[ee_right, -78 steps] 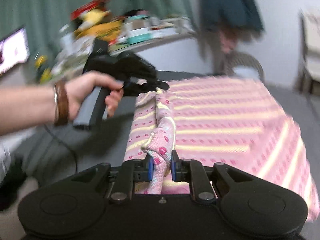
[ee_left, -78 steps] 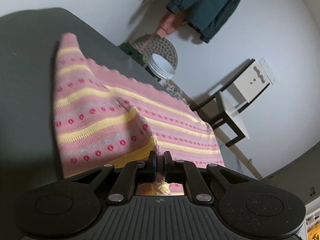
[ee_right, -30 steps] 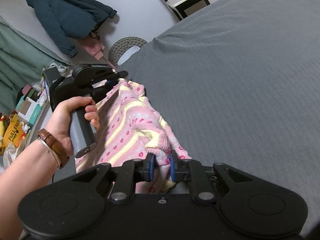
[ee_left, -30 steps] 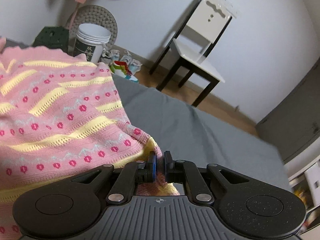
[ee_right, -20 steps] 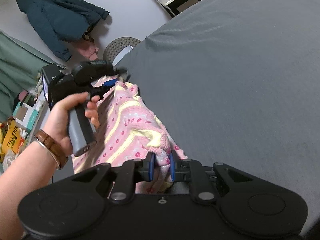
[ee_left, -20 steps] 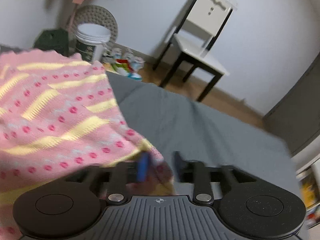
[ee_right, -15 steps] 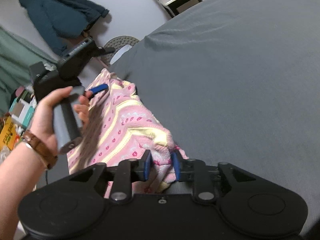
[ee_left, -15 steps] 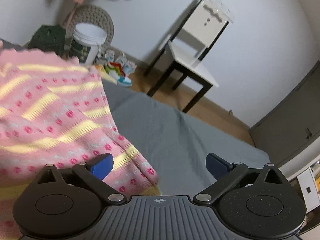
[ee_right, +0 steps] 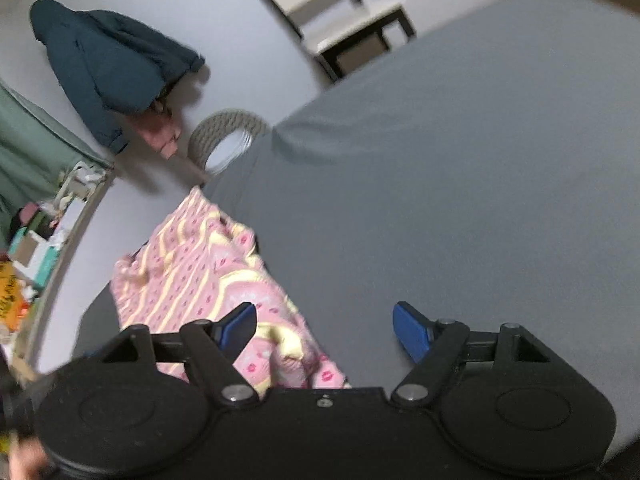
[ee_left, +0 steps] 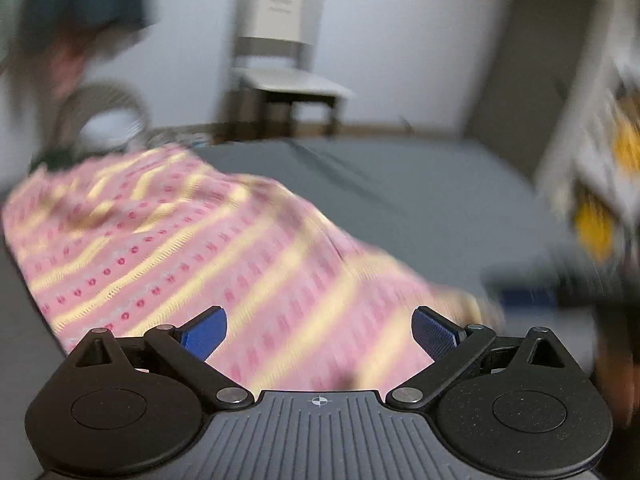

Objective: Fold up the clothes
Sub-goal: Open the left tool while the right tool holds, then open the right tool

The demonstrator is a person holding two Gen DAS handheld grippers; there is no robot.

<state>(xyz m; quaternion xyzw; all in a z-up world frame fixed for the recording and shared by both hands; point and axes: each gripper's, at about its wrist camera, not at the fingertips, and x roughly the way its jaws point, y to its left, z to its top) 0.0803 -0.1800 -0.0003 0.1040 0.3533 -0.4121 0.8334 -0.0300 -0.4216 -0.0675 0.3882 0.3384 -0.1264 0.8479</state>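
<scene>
Both hand-held grippers spread wide over a pink knit on a grey bed. My left hand-held gripper (ee_left: 319, 330) has its blue pads far apart w/ nothing between them; the striped pink-and-yellow knit garment (ee_left: 192, 236) lies just ahead of and under the fingers, not pinched. My right hand-held gripper (ee_right: 324, 326) is spread just as wide, also empty; its left pad sits over the garment's near edge (ee_right: 208, 280), the right pad over bare sheet.

Open jaws above cloth that lies slack on the bed (ee_right: 460, 160) suggest, to my eye, the garment rests here on its own weight, at the bed's left side near a corner. From the right-wrist view it looks bunched and doubled in places, w/ a ridge along its right edge, so likely part-folded rather than flat, tho I can't tell how many layers. Left-wrist view is motion-blurred, so edge detail there is lost; a dark shape w/ a blue patch at its right (ee_left: 552, 284) is prob. the other tool, not certain.

Beyond: white-seated chair (ee_right: 352, 28) by the wall, dark coat (ee_right: 108, 64) hanging, woven basket (ee_right: 228, 136) at the bed's far corner. All well apart from the garment.
</scene>
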